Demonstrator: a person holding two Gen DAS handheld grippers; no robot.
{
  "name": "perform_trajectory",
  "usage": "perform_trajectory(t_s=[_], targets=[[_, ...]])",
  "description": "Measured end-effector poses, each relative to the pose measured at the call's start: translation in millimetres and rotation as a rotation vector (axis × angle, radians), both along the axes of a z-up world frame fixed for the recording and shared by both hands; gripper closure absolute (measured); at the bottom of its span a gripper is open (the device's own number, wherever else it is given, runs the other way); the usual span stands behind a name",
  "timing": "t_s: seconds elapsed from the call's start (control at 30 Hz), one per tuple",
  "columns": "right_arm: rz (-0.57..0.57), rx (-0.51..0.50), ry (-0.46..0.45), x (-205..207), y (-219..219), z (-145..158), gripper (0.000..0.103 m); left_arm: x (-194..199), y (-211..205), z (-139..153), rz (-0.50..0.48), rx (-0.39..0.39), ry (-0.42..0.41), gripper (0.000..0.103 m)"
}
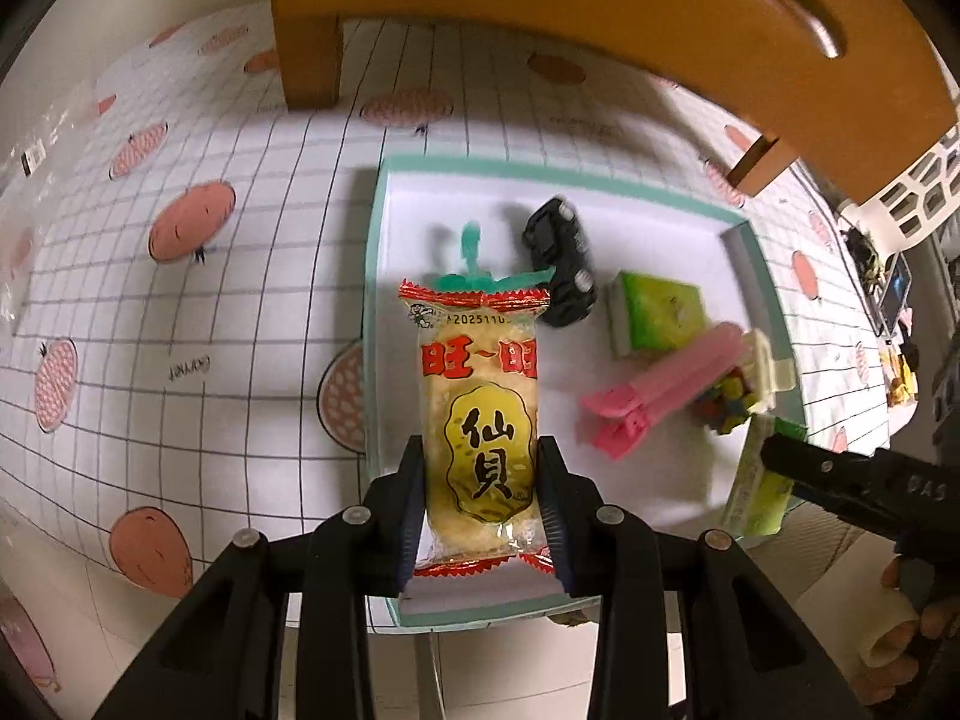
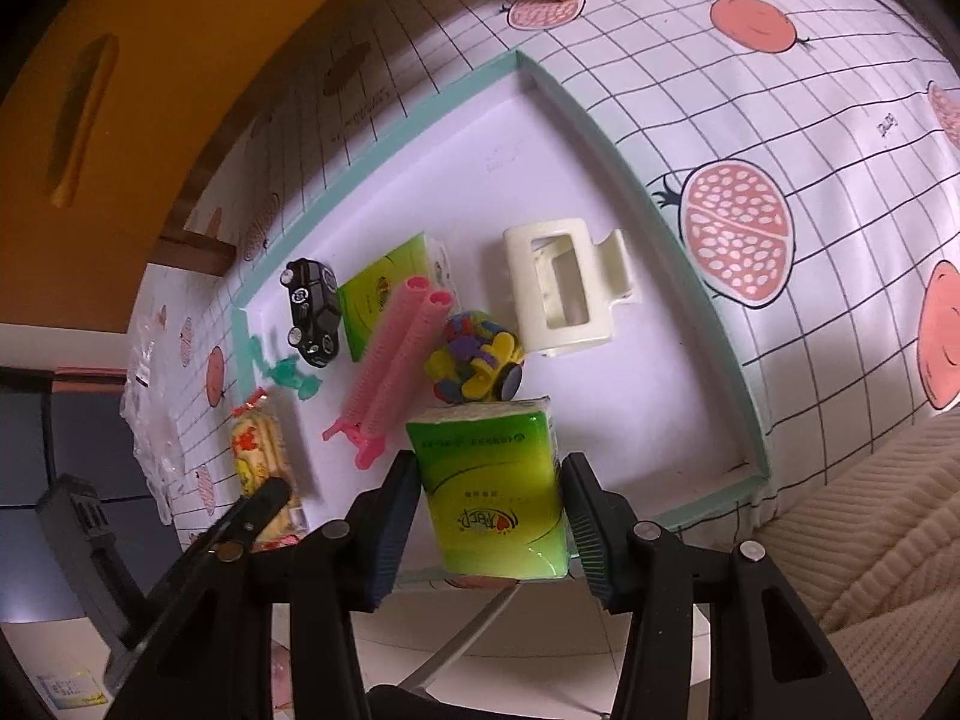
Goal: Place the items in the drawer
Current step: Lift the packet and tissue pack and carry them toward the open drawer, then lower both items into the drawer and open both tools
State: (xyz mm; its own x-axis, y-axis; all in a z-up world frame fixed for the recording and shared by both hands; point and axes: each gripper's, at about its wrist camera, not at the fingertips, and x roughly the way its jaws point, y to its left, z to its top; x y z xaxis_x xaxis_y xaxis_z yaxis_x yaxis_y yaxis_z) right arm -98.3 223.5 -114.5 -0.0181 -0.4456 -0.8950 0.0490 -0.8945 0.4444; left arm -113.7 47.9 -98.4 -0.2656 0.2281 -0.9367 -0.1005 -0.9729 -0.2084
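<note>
My left gripper (image 1: 480,457) is shut on a rice cracker packet (image 1: 480,408), yellow and clear with red ends, held over the near left part of the teal-rimmed white drawer (image 1: 372,276). My right gripper (image 2: 492,474) is shut on a green tissue pack (image 2: 492,480), over the drawer's near edge (image 2: 678,228). In the left wrist view the right gripper (image 1: 780,453) and its tissue pack (image 1: 759,480) appear at the drawer's near right corner. In the right wrist view the left gripper (image 2: 264,498) and the cracker packet (image 2: 258,456) show at lower left.
In the drawer lie a black toy car (image 1: 561,264), a teal clip (image 1: 471,258), another green tissue pack (image 1: 657,312), a pink clip (image 1: 660,390), a colourful ball (image 2: 477,357) and a cream hair claw (image 2: 564,288). An orange wooden stand (image 1: 600,0) overhangs the far side.
</note>
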Motion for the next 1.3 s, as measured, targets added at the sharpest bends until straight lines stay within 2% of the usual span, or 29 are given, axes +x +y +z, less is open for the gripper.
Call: perform_trajectory(t_s=[0.1, 0.13, 0.2, 0.3, 0.33, 0.37, 0.43, 0.5, 0.6, 0.63, 0.83, 0.9, 1.0, 1.1, 1.3], targets=[[0.001, -0.006, 0.012, -0.9, -1.1, 5.2, 0.052, -10.0, -6.1, 13.7, -0.003, 0.003, 0.019, 0.067], [0.001, -0.005, 0.016, -5.1, -8.9, 6.0, 0.052, -9.1, -8.7, 5.2, -0.006, 0.004, 0.024, 0.067], [0.001, -0.008, 0.023, -9.3, -22.8, 2.2, 0.052, -10.1, -9.4, 14.1, -0.008, 0.004, 0.032, 0.067], [-0.005, -0.015, 0.030, -8.2, -21.3, 1.9, 0.052, -5.0, -9.9, 22.2, -0.011, 0.005, 0.044, 0.067], [-0.004, -0.017, 0.032, -6.4, -3.3, 5.0, 0.052, -4.1, -10.2, 23.6, -0.006, 0.008, 0.046, 0.067], [-0.007, -0.019, 0.034, -6.6, -3.0, 6.4, 0.052, -5.0, -10.7, 26.4, -0.003, 0.012, 0.051, 0.067], [-0.005, -0.018, 0.040, -10.1, -10.4, 6.4, 0.052, -6.3, -13.1, 38.2, 0.004, 0.021, 0.072, 0.067], [0.004, -0.021, 0.065, -12.3, -8.4, 19.1, 0.052, -7.6, -15.7, 54.1, 0.012, 0.038, 0.105, 0.067], [0.006, -0.072, 0.149, -18.7, -9.7, 53.9, 0.052, -9.8, -22.7, 96.6, 0.026, 0.097, 0.190, 0.067], [0.015, -0.090, 0.192, -20.7, -12.2, 71.8, 0.052, -11.3, -24.4, 121.2, 0.024, 0.126, 0.248, 0.067], [0.076, -0.161, 0.454, -27.8, -32.6, 181.3, 0.052, -20.3, -26.9, 225.0, -0.001, 0.167, 0.512, 0.067], [0.084, -0.171, 0.523, -30.0, -38.1, 210.6, 0.052, -29.5, -27.8, 250.9, 0.001, 0.170, 0.561, 0.067], [0.088, -0.162, 0.593, -38.1, -48.3, 243.8, 0.052, -43.4, -29.7, 276.1, 0.007, 0.176, 0.601, 0.067], [0.083, -0.136, 0.625, -51.2, -56.4, 262.9, 0.052, -55.2, -29.7, 291.9, 0.008, 0.164, 0.633, 0.067], [0.041, -0.095, 0.651, -79.0, -64.7, 282.4, 0.052, -85.3, -26.3, 301.9, 0.017, 0.130, 0.656, 0.067]])
